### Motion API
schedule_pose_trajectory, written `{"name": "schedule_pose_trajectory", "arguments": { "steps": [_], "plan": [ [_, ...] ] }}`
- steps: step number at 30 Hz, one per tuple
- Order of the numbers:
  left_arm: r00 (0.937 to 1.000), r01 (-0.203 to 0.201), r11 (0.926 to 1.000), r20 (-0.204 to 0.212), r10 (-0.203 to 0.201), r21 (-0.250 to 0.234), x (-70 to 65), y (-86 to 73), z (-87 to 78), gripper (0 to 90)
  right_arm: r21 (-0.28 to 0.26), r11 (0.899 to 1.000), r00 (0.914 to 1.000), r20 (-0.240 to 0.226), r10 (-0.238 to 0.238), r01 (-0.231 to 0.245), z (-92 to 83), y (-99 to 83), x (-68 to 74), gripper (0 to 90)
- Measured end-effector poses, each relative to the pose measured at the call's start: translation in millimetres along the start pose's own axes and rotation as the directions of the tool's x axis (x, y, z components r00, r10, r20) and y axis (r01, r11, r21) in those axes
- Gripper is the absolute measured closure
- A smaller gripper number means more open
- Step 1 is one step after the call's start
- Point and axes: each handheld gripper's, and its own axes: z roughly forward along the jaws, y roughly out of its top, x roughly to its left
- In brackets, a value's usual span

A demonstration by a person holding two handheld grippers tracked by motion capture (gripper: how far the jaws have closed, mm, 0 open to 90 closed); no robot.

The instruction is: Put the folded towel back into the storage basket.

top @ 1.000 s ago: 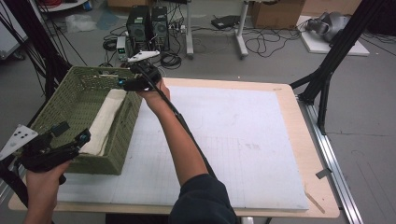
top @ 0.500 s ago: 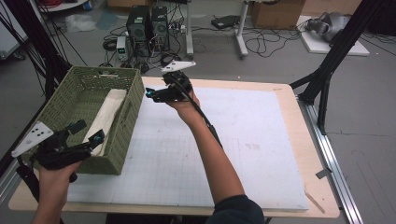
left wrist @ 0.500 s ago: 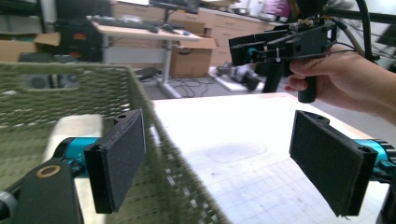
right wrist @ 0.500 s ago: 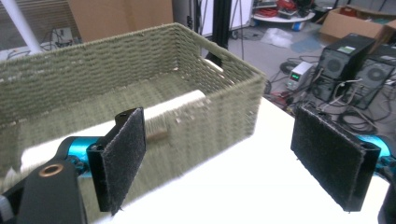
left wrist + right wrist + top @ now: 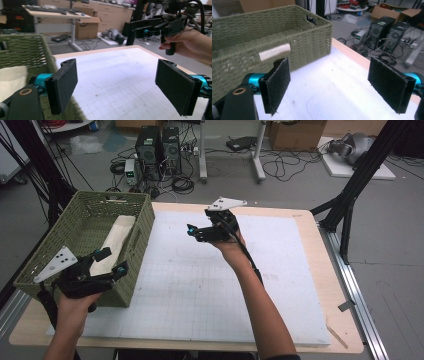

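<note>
Your right gripper [image 5: 196,231] is held above the white mat, just to the right of the basket and clear of it; its jaws have just been opening and now stand wide apart with nothing between them; in the right gripper view the two flat rectangular pads [image 5: 277,83] show a coarse black felt-like face, backed by turquoise metal fittings. Your left gripper [image 5: 111,261] hovers at the basket's near right corner, its tips over the rim; its jaws are likewise spread wide and hold nothing; the same black matted pads [image 5: 63,86] appear in the left gripper view, with the basket's wall blurred beneath and to the left of them. Each gripper carries a grey three-cornered plate on top and a black body gripped in your hand.

The basket [image 5: 141,232] is your landmark; it is rectangular, woven of olive-green cord in a tight ribbed pattern, with a slot handle cut in its end wall; it sits at the left end of the table, partly on the mat. Inside the basket lies a folded cream cloth [image 5: 116,240], soft and long in shape, running lengthways along the floor of the basket; a strip of it shows pale through the handle slot [image 5: 274,54] in the right gripper view.

The white mat [image 5: 210,290] stretches right of the basket; it is flat, matt and printed with a faint grid; under it the table [image 5: 327,285] shows a pale wooden border.
</note>
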Motion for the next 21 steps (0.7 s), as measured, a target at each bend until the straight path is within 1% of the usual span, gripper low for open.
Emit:
{"name": "schedule_pose_trajectory", "arguments": {
  "steps": [2, 5, 6, 7, 11, 14, 18, 19, 20, 21],
  "plan": [
    [0.9998, -0.005, 1.0000, 0.019, 0.005, 0.000, -3.4, -0.4, 3.9, 18.5, -0.001, 1.000, 0.9999, 0.016, -0.001, 0.001, -11.3, -6.6, -2.1, 17.0],
    [0.9989, 0.000, 0.9998, 0.046, -0.001, 0.018, -7.8, -0.8, 10.0, 18.4, -0.008, 1.000, 0.9993, 0.032, 0.021, -0.020, -27.5, -19.2, -5.2, 16.9],
    [0.9985, -0.006, 0.9997, 0.055, 0.005, 0.023, -9.0, -0.9, 11.8, 18.4, -0.007, 1.000, 0.9990, 0.040, 0.023, -0.022, -31.7, -24.2, -6.6, 16.9],
    [0.9980, -0.011, 0.9996, 0.062, 0.009, 0.024, -10.7, -1.2, 13.5, 18.4, 0.003, 0.999, 0.9982, 0.050, 0.032, -0.032, -36.0, -29.3, -7.0, 16.9],
    [0.9948, -0.015, 0.9994, 0.101, 0.012, 0.030, -17.8, -3.0, 21.2, 18.7, 0.026, 0.999, 0.9965, 0.079, 0.026, -0.029, -53.1, -49.4, -9.7, 16.9],
    [0.9906, -0.024, 0.9992, 0.136, 0.019, 0.033, -23.7, -5.3, 27.9, 18.8, 0.029, 0.999, 0.9942, 0.101, 0.038, -0.041, -68.9, -63.7, -10.5, 16.9],
    [0.9840, -0.041, 0.9989, 0.174, 0.037, 0.023, -32.8, -8.7, 36.5, 18.8, 0.035, 0.999, 0.9907, 0.131, 0.035, -0.040, -90.8, -82.6, -10.4, 16.9],
    [0.9825, -0.035, 0.9993, 0.184, 0.032, 0.014, -35.0, -9.8, 38.6, 18.7, 0.030, 0.999, 0.9899, 0.138, 0.033, -0.037, -95.9, -87.4, -11.0, 16.9],
    [0.9806, -0.034, 0.9994, 0.194, 0.031, 0.012, -36.4, -10.7, 40.6, 18.6, 0.032, 0.998, 0.9885, 0.144, 0.046, -0.051, -101.2, -91.9, -10.4, 16.8],
    [0.9794, -0.035, 0.9993, 0.199, 0.032, 0.013, -38.1, -11.8, 42.7, 18.5, 0.032, 0.998, 0.9872, 0.152, 0.048, -0.053, -106.0, -96.3, -10.4, 16.9]
  ]
}}
